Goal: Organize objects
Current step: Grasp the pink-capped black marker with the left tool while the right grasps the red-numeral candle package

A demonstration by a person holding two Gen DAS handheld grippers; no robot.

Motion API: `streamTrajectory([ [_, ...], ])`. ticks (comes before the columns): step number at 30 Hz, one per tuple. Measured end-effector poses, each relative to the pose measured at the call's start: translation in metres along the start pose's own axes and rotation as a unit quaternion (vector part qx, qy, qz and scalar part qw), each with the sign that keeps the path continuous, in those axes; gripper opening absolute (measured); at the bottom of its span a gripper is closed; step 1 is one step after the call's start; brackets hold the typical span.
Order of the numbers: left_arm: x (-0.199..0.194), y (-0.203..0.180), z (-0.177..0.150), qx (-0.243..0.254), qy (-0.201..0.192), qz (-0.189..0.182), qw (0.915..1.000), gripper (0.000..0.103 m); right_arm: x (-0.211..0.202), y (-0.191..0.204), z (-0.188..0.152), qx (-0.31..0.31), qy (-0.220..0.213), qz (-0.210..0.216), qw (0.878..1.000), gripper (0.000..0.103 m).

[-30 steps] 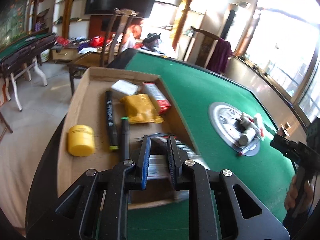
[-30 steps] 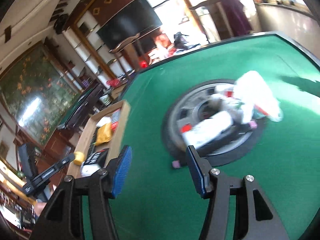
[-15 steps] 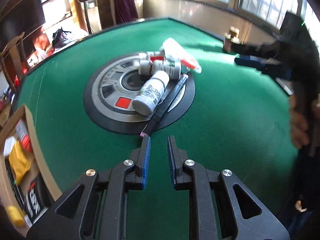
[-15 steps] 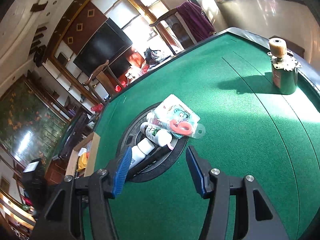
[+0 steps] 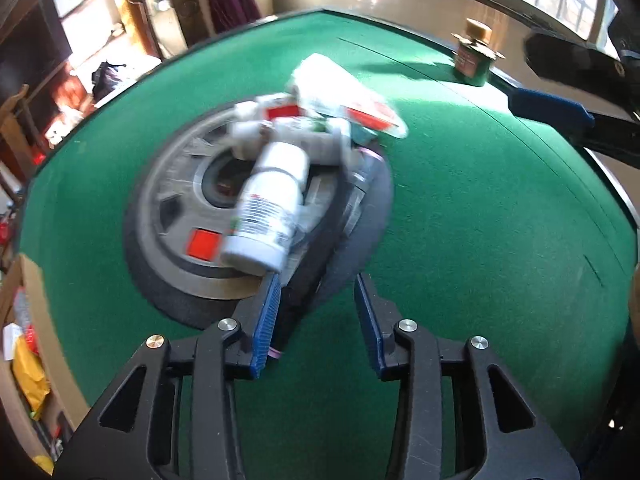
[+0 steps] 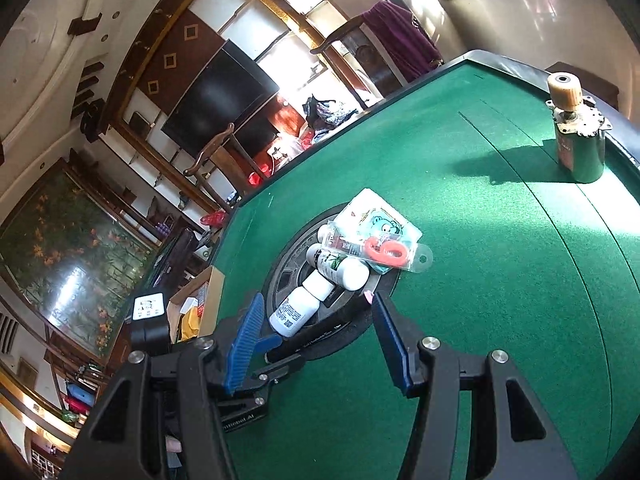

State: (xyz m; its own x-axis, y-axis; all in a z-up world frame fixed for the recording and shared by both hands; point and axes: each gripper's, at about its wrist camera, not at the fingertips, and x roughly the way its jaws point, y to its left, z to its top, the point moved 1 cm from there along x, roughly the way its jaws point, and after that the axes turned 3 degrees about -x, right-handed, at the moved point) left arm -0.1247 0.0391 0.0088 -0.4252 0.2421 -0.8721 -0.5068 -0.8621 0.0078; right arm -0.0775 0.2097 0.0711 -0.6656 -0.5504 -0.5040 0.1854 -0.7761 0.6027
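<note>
Where bottles (image 5: 267, 216) crowd: black marker (image 5: 308, 276)

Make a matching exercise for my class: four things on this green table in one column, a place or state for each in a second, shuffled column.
Things:
1. white bottle
2. black marker
3. green flask
4. cardboard box

Places or states:
A. upright near the table's far edge
B. at the table's left edge, holding sorted items
C. lying on the round centre plate
D. between the open left gripper's fingers

Pairs: 1-C, 2-D, 3-A, 4-B
</note>
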Motion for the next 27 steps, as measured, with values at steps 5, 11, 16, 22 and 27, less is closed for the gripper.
streamTrajectory([
  [5,0.009,-0.029,0.007,0.033,-0.003,0.03,0.999,0.037,0.003,0.0,-0.001,-0.002,0.001,-0.003,1.0,0.056],
  [11,0.017,-0.025,0.019,-0.041,-0.001,0.02,0.999,0.014,0.0,-0.009,0.001,0.01,-0.01,-0.016,1.0,0.056],
  [16,0.006,-0.027,-0.002,-0.067,-0.005,0.024,0.9974,0.014,0.0,-0.022,0.004,0.014,-0.016,-0.045,0.999,0.057],
  [22,-0.016,0.008,-0.045,-0.123,-0.016,0.045,0.9913,0.014,0.02,-0.016,0.016,-0.043,-0.015,-0.089,0.995,0.07],
  [27,-0.019,0.025,-0.053,-0.148,-0.031,0.026,0.9882,0.014,0.066,0.01,0.026,-0.156,0.041,-0.082,0.984,0.076],
])
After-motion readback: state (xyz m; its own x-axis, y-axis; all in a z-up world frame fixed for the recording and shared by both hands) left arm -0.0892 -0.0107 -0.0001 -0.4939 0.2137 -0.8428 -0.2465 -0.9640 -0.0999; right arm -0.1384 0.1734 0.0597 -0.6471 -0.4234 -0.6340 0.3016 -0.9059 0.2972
